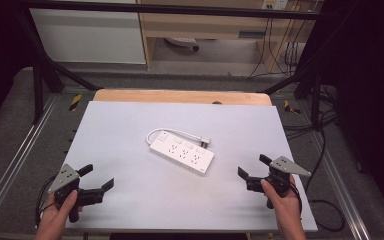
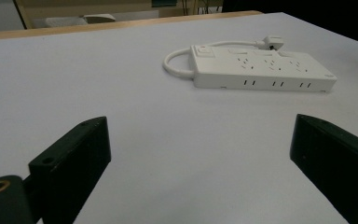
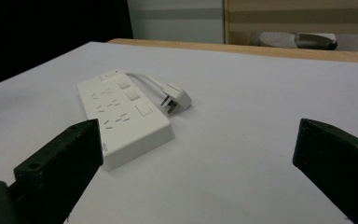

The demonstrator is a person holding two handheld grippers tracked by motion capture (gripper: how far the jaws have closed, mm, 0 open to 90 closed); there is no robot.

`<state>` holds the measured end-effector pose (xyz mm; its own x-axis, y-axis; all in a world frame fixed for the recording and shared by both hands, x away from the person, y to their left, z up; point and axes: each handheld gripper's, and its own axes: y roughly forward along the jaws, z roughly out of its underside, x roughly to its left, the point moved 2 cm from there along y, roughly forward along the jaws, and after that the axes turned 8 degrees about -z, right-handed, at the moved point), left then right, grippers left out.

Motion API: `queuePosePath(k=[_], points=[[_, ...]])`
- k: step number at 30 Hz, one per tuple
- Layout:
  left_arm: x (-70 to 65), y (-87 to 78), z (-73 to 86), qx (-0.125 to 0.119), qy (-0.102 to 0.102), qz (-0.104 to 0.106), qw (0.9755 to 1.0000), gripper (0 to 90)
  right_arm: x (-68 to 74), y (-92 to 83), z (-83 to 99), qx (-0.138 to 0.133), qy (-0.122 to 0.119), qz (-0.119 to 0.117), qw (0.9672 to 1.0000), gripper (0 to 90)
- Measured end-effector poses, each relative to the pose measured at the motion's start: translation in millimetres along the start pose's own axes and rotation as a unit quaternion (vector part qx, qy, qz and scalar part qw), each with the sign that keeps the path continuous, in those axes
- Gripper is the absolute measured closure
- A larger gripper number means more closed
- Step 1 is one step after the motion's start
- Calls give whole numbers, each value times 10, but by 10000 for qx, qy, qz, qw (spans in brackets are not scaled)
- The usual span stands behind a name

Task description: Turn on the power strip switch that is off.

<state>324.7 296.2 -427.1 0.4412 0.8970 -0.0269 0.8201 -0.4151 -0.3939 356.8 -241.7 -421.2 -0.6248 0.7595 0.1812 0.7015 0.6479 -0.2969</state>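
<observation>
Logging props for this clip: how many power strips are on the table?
1. A white power strip lies flat near the middle of the table, its cord looped round to a plug beside it. Nothing on the table could hide another.

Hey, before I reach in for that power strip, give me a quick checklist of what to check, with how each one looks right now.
1. Left gripper open, jaws apart with nothing between them: ok.
2. Right gripper open and holding nothing: ok.
3. Power strip lying flat on the table, sockets up, between the two grippers: ok.
4. Path from each gripper to the strip free of other things: ok.
5. Cord curls from one end of the strip to the plug, which lies loose on the table beside the strip: ok.
6. Strip's switch on or off: cannot tell.
</observation>
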Motion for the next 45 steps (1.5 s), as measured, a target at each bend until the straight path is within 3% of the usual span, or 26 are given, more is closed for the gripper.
queuePosePath(k=[18,33,45], points=[[2,12,18,80,-21,-18,10000,53,149,127,-131,68,-85,-117,9999,17],[6,22,26,128,-14,-24,9999,53,221,378,-438,129,-231,-285,9992,27],[-1,27,29,148,-3,6,9999,54,228,575,-577,-23,-73,-295,9995,37]])
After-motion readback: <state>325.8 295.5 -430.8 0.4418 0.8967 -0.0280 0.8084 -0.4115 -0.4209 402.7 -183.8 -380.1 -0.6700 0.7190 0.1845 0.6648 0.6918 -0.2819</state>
